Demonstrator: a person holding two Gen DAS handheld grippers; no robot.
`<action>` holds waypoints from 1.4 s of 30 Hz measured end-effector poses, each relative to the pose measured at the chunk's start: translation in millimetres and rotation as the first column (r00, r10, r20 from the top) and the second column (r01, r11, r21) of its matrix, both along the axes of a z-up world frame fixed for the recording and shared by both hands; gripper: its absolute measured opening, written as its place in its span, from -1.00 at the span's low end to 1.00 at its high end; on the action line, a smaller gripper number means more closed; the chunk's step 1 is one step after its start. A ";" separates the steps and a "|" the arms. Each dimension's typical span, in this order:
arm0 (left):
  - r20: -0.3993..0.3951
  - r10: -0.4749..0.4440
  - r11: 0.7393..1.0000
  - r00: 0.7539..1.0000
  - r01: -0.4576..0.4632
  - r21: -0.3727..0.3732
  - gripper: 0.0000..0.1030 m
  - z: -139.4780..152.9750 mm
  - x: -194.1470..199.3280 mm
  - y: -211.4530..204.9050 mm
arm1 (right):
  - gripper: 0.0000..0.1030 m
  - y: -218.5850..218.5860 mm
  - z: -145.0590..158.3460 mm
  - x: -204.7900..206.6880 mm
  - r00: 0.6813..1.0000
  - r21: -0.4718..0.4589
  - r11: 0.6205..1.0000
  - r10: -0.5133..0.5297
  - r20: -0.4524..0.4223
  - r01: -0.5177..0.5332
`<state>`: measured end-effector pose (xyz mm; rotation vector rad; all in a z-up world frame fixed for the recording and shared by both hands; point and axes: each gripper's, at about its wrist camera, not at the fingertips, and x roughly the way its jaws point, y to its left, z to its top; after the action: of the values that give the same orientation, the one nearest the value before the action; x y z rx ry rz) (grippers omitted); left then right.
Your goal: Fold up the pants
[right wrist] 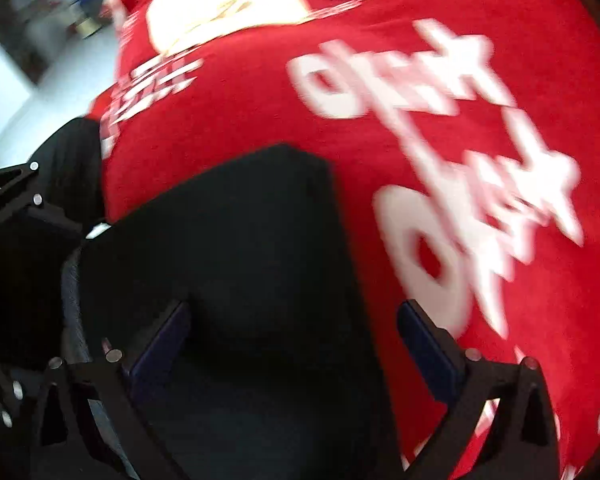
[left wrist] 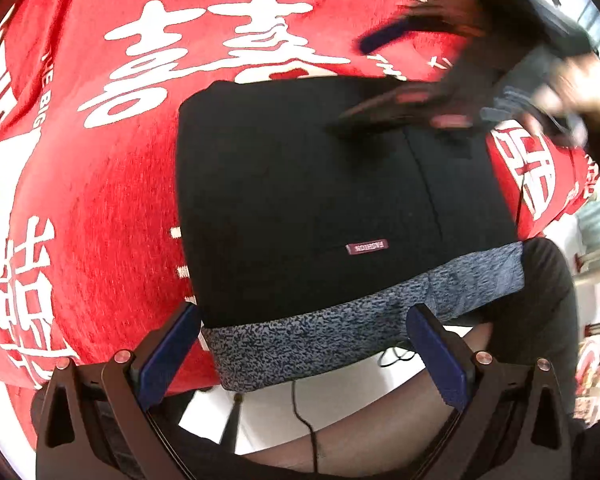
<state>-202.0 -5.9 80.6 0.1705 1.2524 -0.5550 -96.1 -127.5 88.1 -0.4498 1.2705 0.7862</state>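
1. A big red cloth (left wrist: 80, 184) with white writing covers the counter. There is lots of bare red room to the left of the pants and beyond them.

2. The black pants (left wrist: 308, 184) lie flat on the red cloth, folded into a neat block. The grey speckled waistband (left wrist: 340, 332) is the near edge, and it hangs a little over the counter edge toward the person. The long side of the block runs left to right, along the waistband.

3. The left tongs (left wrist: 300, 352) are wide open and hold nothing. The waistband lies right in front of them, between the two blue pads (left wrist: 168, 352). These tongs are nearest the waistband, so they look best placed to grab that edge.

4. The right tongs (right wrist: 292, 344) are blurry, so they seem to be moving. They are open and hold nothing. They hang over the far right part of the pants, and the black cloth fills the space below them.

5. A small label (left wrist: 367, 247) sits on the pants just above the waistband.

6. The pants look almost done. My guess is that one more fold or a last pat flat is left.
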 end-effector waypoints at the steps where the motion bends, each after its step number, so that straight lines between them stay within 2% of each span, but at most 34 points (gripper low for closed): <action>1: -0.002 0.005 1.000 1.000 -0.005 -0.013 1.00 1.9 -0.5 1.2 | 0.98 -16.4 12.5 -12.3 0.999 0.039 0.998 -0.043 0.014 0.042; 4: -0.007 0.023 1.000 1.000 -0.022 0.008 1.00 -2.0 4.4 -2.7 | 0.98 -42.7 39.4 -67.1 0.996 0.100 0.992 -0.078 0.047 0.073; 6: -0.011 0.025 0.999 1.000 -0.025 0.024 1.00 -7.6 10.2 -8.2 | 0.98 -44.2 38.1 -102.5 0.996 0.093 0.994 -0.062 0.069 0.055; 8: -0.002 0.023 0.997 1.000 -0.023 0.074 1.00 -16.3 14.2 -17.8 | 0.98 -38.8 24.3 -136.0 0.995 0.046 0.998 -0.057 0.085 0.053; 10: -0.005 0.014 0.996 1.000 -0.014 0.091 1.00 -20.3 14.6 -20.4 | 0.98 -35.5 0.4 -154.8 0.995 -0.036 0.997 -0.068 0.071 0.071; 12: -0.004 0.013 0.995 1.000 -0.012 0.094 1.00 -16.9 13.1 -19.1 | 1.00 -48.5 -17.5 -166.0 0.988 -0.095 0.984 -0.149 0.052 0.153; 13: -0.004 0.011 0.996 1.000 -0.011 0.094 1.00 -14.4 11.5 -18.9 | 1.00 -57.0 -16.1 -168.7 0.980 -0.067 0.978 -0.198 0.031 0.200; 16: 0.020 -0.021 0.995 1.000 0.019 0.094 1.00 -3.8 8.9 -18.7 | 1.00 -92.1 4.6 -175.1 0.940 0.051 0.938 -0.342 -0.001 0.342; 19: 0.045 -0.042 0.990 0.998 0.035 0.137 1.00 -2.4 12.6 -27.8 | 1.00 -116.5 13.0 -170.1 0.890 0.051 0.889 -0.456 0.006 0.455; 23: 0.107 -0.027 0.982 0.994 0.007 0.190 1.00 0.2 12.9 -44.7 | 1.00 -127.5 21.0 -157.4 0.767 0.101 0.763 -0.641 -0.012 0.639; 25: 0.124 -0.024 0.980 0.992 -0.001 0.198 1.00 -1.3 11.9 -49.6 | 1.00 -116.5 27.5 -157.5 0.719 0.112 0.717 -0.695 0.031 0.688; 28: 0.115 -0.007 0.981 0.993 -0.016 0.193 1.00 -8.5 12.3 -52.6 | 1.00 -100.1 30.4 -157.2 0.667 0.085 0.674 -0.739 0.095 0.734; 31: 0.120 0.004 0.985 0.993 -0.024 0.172 1.00 -11.7 12.7 -51.4 | 1.00 -86.4 9.1 -151.3 0.670 0.000 0.671 -0.741 0.050 0.742; 34: 0.122 -0.007 0.986 0.992 -0.014 0.163 1.00 -11.4 12.7 -49.7 | 1.00 -85.8 7.3 -153.8 0.682 0.017 0.683 -0.730 0.042 0.730; 38: 0.111 -0.012 0.988 0.994 -0.005 0.152 1.00 -12.5 15.0 -49.0 | 1.00 -113.0 8.4 -152.2 0.641 0.014 0.643 -0.765 0.068 0.766; 42: 0.109 -0.016 0.989 0.994 0.000 0.148 1.00 -12.9 15.5 -49.9 | 1.00 -132.1 -5.4 -146.5 0.617 0.008 0.617 -0.787 -0.004 0.787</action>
<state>-186.6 -55.9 67.7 0.3267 1.1859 -0.4538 -242.6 -259.6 82.7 0.1539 1.2939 0.0215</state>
